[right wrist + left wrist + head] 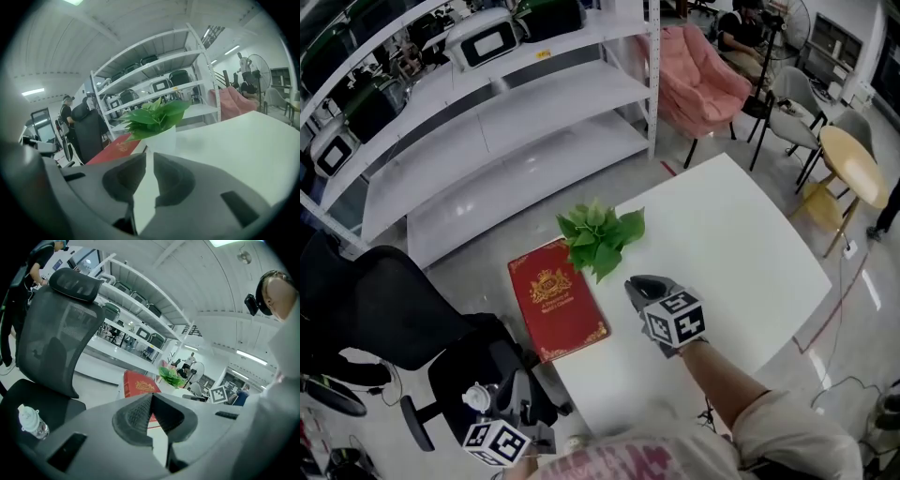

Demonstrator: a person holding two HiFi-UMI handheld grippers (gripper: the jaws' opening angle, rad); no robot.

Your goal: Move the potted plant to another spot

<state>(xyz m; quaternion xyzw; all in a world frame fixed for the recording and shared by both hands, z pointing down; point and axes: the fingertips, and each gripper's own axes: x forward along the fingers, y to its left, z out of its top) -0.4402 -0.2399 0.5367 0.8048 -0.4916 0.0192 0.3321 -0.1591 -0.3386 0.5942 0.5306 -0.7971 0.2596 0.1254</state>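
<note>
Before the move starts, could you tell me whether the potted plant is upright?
Upright: the potted plant sits flat on the table, pot wall vertical, leaves on top.

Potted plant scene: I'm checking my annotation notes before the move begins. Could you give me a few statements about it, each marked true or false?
1. The potted plant stands on the white table. True.
2. The right gripper grips the plant. False: its jaws are closed on nothing, and it is short of the plant.
3. A red book lies next to the plant. True.
4. The left gripper holds the red book. False: its jaws are shut on nothing, and it is off the table by the black chair.
5. The plant sits in a black pot. False: the pot is white.
</note>
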